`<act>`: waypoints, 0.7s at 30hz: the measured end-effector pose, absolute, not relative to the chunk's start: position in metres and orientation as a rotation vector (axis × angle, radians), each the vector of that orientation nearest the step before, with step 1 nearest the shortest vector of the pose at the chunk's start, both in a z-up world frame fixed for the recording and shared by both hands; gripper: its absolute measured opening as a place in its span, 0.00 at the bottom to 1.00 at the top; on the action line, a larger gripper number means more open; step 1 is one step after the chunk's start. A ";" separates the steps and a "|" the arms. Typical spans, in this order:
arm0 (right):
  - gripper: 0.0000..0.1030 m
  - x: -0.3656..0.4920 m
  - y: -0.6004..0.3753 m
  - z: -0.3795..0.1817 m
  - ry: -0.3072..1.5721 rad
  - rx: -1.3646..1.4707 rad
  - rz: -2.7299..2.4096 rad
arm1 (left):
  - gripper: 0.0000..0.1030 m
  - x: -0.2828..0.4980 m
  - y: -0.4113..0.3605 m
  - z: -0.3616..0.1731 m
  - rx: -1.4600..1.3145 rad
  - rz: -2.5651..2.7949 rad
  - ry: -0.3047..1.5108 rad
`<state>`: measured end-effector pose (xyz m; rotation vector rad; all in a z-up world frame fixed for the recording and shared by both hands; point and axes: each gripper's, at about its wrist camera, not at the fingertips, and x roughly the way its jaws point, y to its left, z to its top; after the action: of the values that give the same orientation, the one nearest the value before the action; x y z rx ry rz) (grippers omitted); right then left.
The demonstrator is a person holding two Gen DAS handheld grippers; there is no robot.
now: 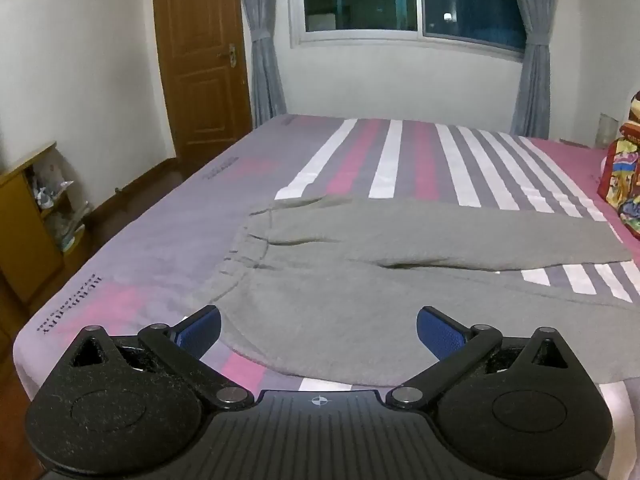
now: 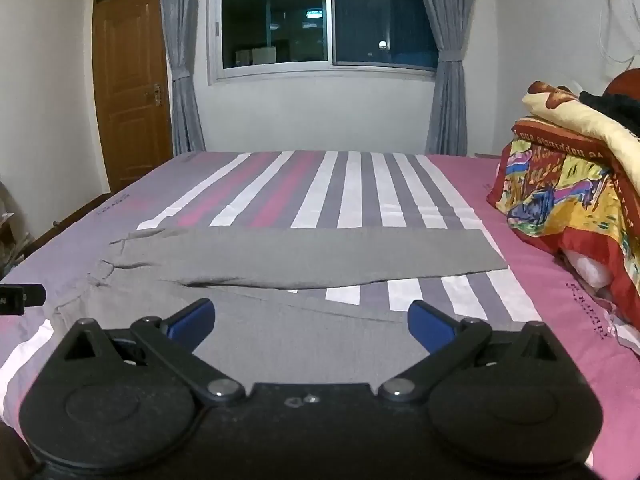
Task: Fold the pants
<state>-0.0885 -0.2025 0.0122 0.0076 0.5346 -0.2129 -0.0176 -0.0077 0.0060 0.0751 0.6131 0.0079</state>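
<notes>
Grey pants [image 1: 360,248] lie flat on the striped bed, waistband to the left, both legs running right. In the right wrist view the same pants [image 2: 304,256] spread from left to right, the far leg ending near the pink stripe. My left gripper [image 1: 319,326] hovers open over the near waist part of the pants, its blue pads apart with nothing pressed between them. My right gripper [image 2: 310,320] is open above the near leg, nothing gripped. A black piece of the left gripper [image 2: 20,298] shows at the left edge of the right wrist view.
The bed [image 1: 152,248] has a purple, pink and white striped sheet. A folded colourful blanket [image 2: 568,184] is piled at the right. A wooden shelf [image 1: 28,216] and door [image 1: 200,60] stand on the left; a curtained window [image 2: 324,20] lies beyond.
</notes>
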 end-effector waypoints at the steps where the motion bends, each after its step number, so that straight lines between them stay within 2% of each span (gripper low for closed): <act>1: 1.00 -0.089 -0.202 0.013 0.536 0.009 -0.213 | 1.00 -0.018 -0.010 0.007 0.076 0.007 0.611; 21: 1.00 -0.087 -0.200 0.003 0.526 -0.001 -0.211 | 1.00 -0.016 -0.014 0.008 0.080 0.002 0.615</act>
<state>-0.0866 -0.2003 0.0030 -0.0008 0.5262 -0.2111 -0.0162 -0.0136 0.0079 0.0799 0.6152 0.0016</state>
